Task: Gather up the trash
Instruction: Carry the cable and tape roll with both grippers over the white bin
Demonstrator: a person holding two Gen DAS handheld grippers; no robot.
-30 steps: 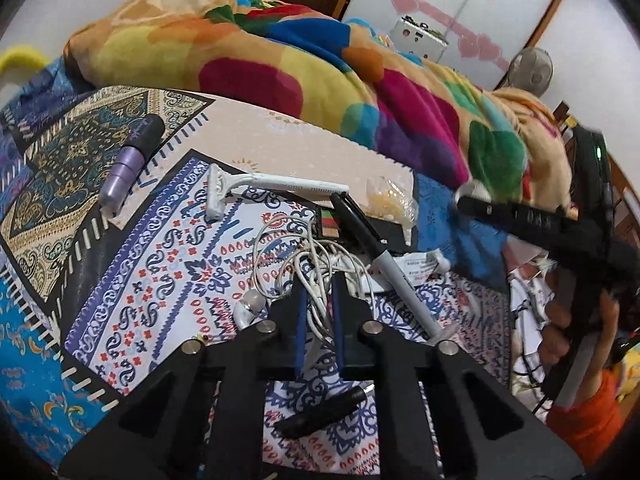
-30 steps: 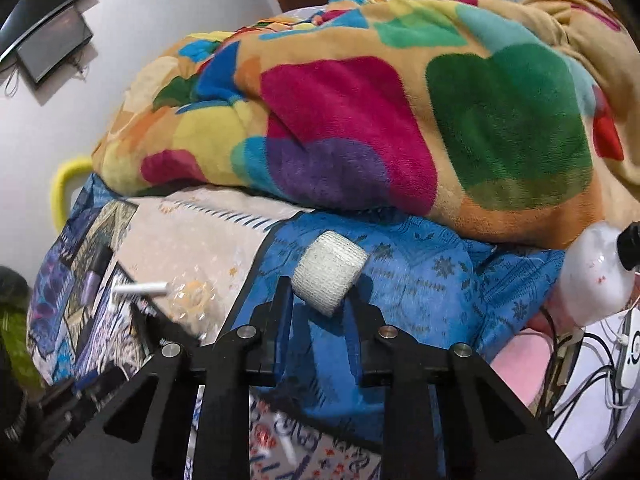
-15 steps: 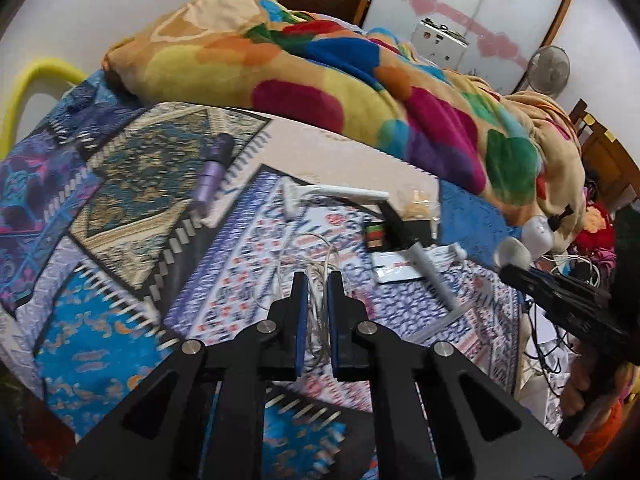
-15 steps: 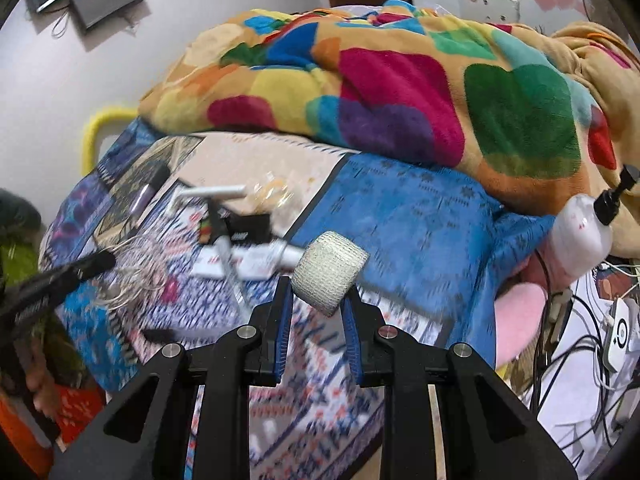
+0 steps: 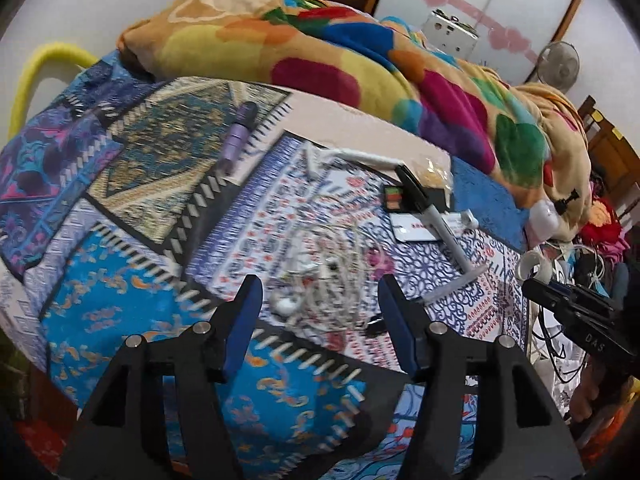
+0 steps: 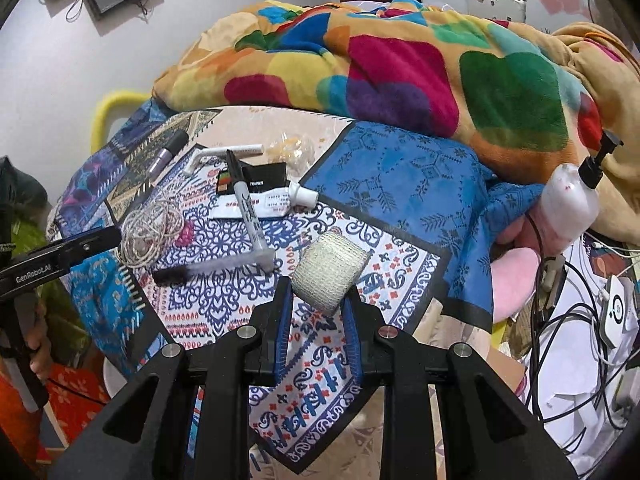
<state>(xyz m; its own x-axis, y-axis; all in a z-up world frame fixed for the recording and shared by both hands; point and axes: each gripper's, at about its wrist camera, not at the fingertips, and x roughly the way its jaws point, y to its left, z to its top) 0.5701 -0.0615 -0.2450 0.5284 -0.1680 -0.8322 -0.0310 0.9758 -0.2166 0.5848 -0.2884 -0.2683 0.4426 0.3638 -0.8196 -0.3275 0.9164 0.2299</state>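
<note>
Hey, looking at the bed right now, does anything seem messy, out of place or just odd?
Yes. Loose things litter the patterned bedspread: a tangled white cord, a marker lying across a tube, a razor and a crumpled clear wrapper. The right gripper holds a bandage roll.

On the patterned bedspread [image 6: 224,300] a cable tangle [image 6: 150,232] lies left of a marker [image 6: 246,200]. The marker lies across a tube [image 6: 276,200], a razor [image 6: 224,153] behind them. The blanket [image 6: 400,68] is heaped behind; a pump bottle [image 6: 572,204] stands far right.
</note>
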